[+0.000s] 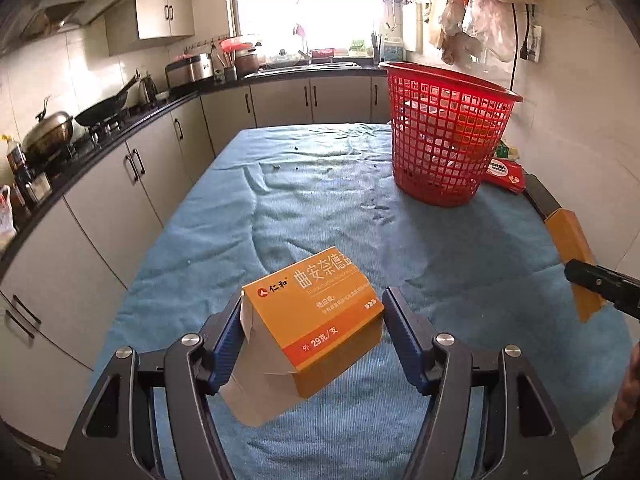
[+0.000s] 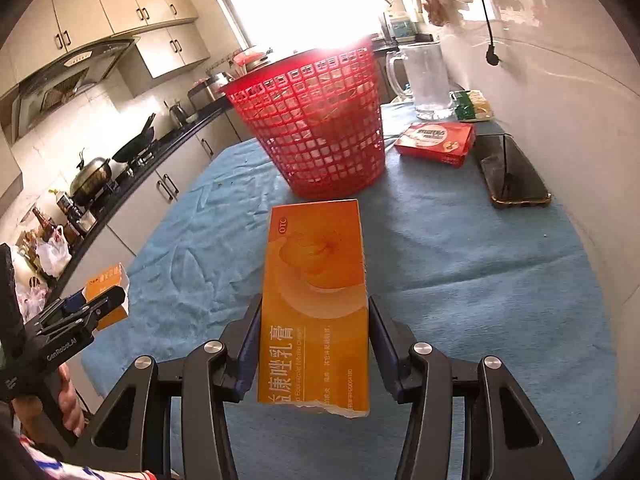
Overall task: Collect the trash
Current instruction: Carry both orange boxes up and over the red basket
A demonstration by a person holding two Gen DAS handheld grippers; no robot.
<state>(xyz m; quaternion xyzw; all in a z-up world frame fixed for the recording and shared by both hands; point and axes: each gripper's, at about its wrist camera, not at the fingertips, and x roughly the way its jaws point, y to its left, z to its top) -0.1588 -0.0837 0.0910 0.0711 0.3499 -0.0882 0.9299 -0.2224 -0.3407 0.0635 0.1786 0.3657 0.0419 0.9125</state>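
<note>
Your left gripper (image 1: 312,332) tilts down over the blue cloth (image 1: 320,208), jaws about half spread and clamped on a short orange carton (image 1: 316,312) with its white end flap hanging open. The carton sits crooked between the pads, clear of the cloth.

Your right gripper (image 2: 314,344) also slopes downward, jaws at a middling width, pressing both long sides of a long orange ointment box (image 2: 316,300). The box points straight ahead at the red mesh basket (image 2: 316,120), which stands upright on the cloth near the wall.

Your hand (image 2: 68,400) wraps the left gripper's handle at the frame's lower left. Red box (image 2: 436,142), phone (image 2: 514,172) and glass jug (image 2: 426,80) lie beside the basket.
</note>
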